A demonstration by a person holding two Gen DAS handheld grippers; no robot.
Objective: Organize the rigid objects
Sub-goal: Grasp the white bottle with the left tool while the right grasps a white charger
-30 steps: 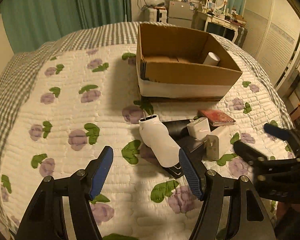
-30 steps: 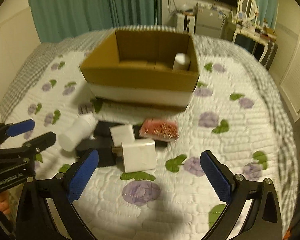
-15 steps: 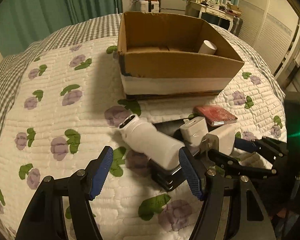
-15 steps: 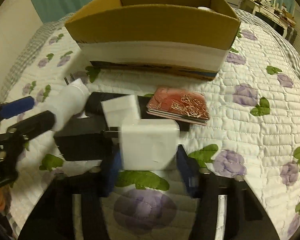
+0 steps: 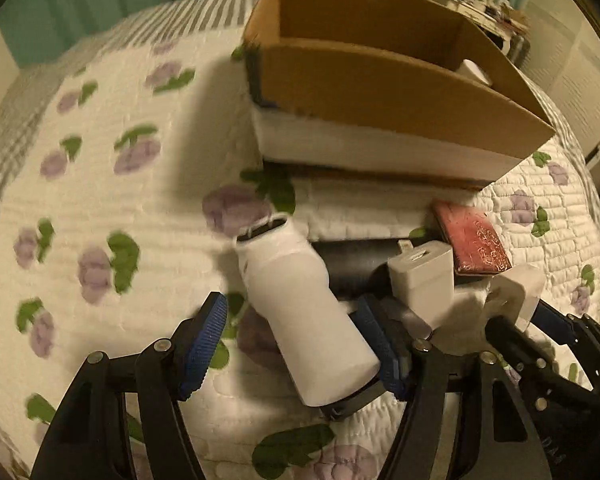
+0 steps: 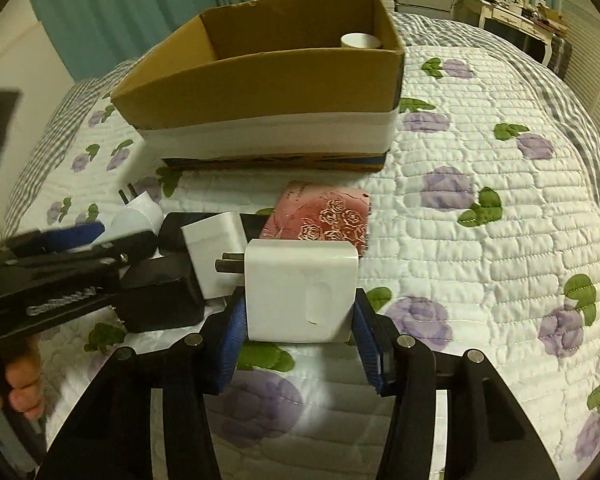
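A long white plug adapter (image 5: pixel 300 312) lies on the quilt between the fingers of my left gripper (image 5: pixel 292 346). The jaws are closing: the right pad touches the adapter, while a gap remains at the left pad. My right gripper (image 6: pixel 300 334) is shut on a square white charger (image 6: pixel 300 288), its prongs pointing left. The same charger (image 5: pixel 516 292) shows at the right of the left wrist view. Beside them lie a small white charger (image 6: pixel 216 248), a black adapter (image 6: pixel 160 296) and a red patterned card case (image 6: pixel 324 220). My left gripper (image 6: pixel 112 236) reaches in from the left.
An open cardboard box (image 6: pixel 260 92) with a white band stands on the quilted bed (image 6: pixel 480 264) behind the pile, a white cylinder (image 6: pixel 360 42) in its far corner. A black tube (image 5: pixel 348 264) lies under the chargers. A person's fingers (image 6: pixel 16 384) show at the left edge.
Both grippers came down onto the pile. The right one closed from wide open onto the square white charger. The left one moved around the long white adapter and narrowed slightly.
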